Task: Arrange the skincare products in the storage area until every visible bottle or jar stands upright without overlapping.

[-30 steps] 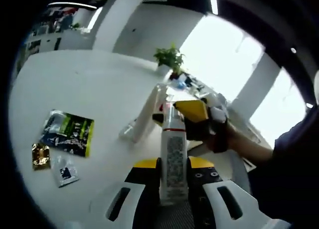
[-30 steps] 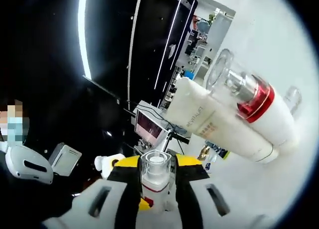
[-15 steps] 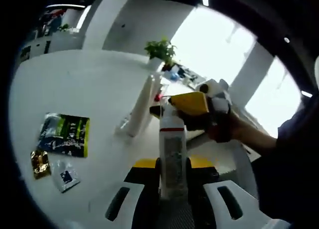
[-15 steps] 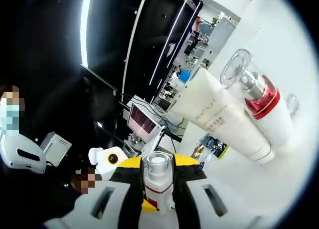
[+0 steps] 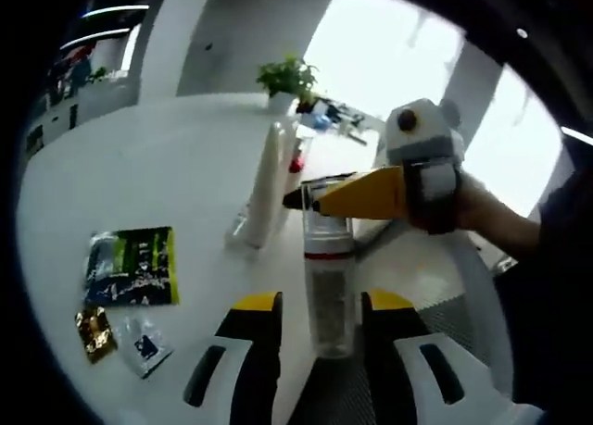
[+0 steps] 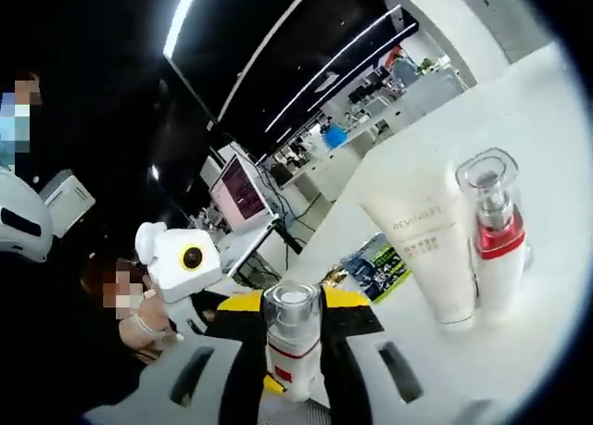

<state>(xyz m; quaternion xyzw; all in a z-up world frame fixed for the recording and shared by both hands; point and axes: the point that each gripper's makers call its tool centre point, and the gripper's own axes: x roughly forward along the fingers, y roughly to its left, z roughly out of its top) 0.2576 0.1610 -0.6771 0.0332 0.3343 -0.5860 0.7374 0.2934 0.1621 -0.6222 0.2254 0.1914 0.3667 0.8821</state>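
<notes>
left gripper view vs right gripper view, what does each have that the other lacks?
Left gripper view: potted plant, gold packet, small clear sachet. Right gripper view: lit monitor, tube lettering readable. Both: pump bottle in the claws, white tube, red-collared bottle, green sachet, white table.

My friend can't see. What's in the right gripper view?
A clear-capped white bottle with a red band sits between the right gripper fingers. Beyond, a white cream tube and red-banded pump bottle stand on the white table.
</notes>
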